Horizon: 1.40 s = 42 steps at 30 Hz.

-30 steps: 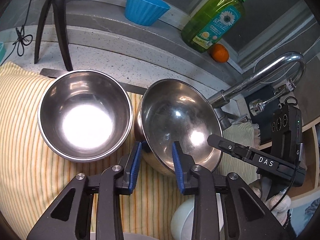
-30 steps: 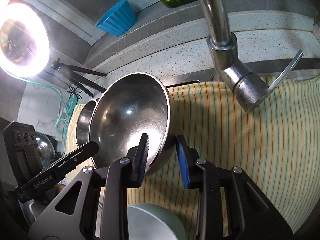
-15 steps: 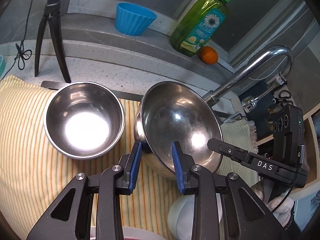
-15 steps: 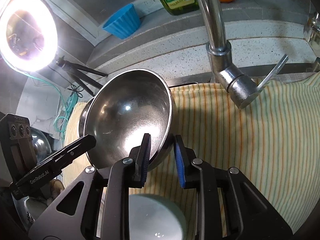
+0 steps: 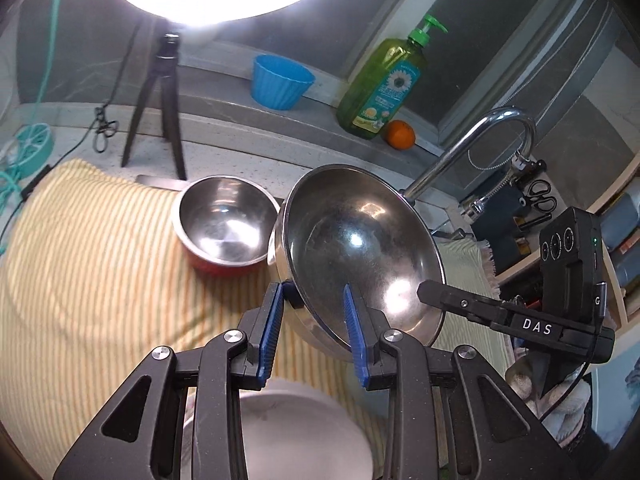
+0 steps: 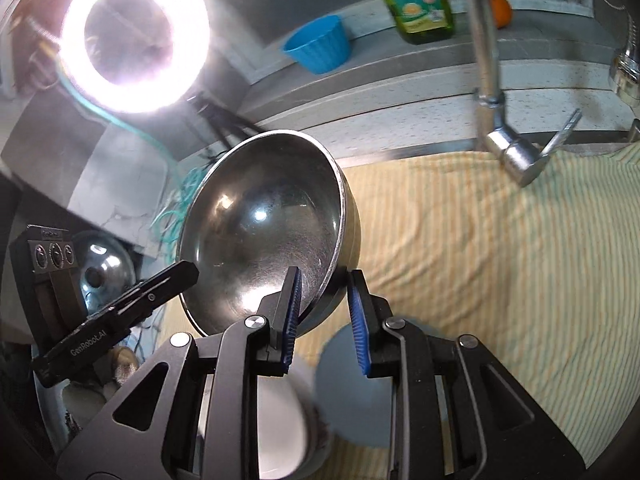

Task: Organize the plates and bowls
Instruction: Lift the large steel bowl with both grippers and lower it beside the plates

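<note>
Between your two grippers, lifted clear of the striped yellow cloth, the large steel bowl hangs tilted, its mouth turned toward you. Your left gripper straddles the near rim, one blue pad inside and one outside; your right gripper does the same on the opposite rim, and both look clenched on that edge, though the exact contact is hard to judge through the fisheye. Expect thin polished steel: light, rigid, but slick, so it could pivot or slide between the pads if you ease off on either side. Take it by the rolled rim, as you have it, and keep both grips level. Just beyond it to the left, a smaller steel bowl with a red outside sits on the cloth, probably the nesting spot or its neighbour. Below your left gripper a white dish lies blurred. Farther back stand the curved faucet, a green soap bottle, an orange, a blue cup and the tripod under the ring light.
</note>
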### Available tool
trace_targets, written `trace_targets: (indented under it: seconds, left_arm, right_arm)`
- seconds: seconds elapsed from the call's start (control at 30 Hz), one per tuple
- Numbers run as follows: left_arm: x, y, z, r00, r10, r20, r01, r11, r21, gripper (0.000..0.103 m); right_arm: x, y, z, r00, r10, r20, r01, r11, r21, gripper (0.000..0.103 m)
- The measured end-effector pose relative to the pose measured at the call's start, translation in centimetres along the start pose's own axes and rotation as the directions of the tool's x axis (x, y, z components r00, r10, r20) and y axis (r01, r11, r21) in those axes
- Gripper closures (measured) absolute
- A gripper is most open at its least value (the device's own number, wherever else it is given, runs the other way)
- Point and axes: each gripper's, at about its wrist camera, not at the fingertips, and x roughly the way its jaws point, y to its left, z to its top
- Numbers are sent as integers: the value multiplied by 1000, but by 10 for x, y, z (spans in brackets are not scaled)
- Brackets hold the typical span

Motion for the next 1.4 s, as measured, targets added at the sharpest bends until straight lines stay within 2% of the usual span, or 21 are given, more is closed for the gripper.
trace_targets:
  seconds: [0.27,0.53,0.93,1.4]
  left_arm:
    - [-51,43,-27,996,65,66,-59,994,-91,75]
    - [-89,89,-56,984,153,96,-131,970,-203,75]
    - [-116,139,-99,969,239,66,-203,918,-341,75]
    - [-120,173,-133,957,291,12,-260,872,-415,75]
  right_arm:
    - [22,60,-20,996,62,-56,-68,992,-103,78]
    - [58,112,-41,985,104,-140,-130,974,-186,78]
    - [112,163,-66,963,106,-248,-173,948,-268,78]
    - [159,189,-96,941,48,-334,-169,923,-345,78]
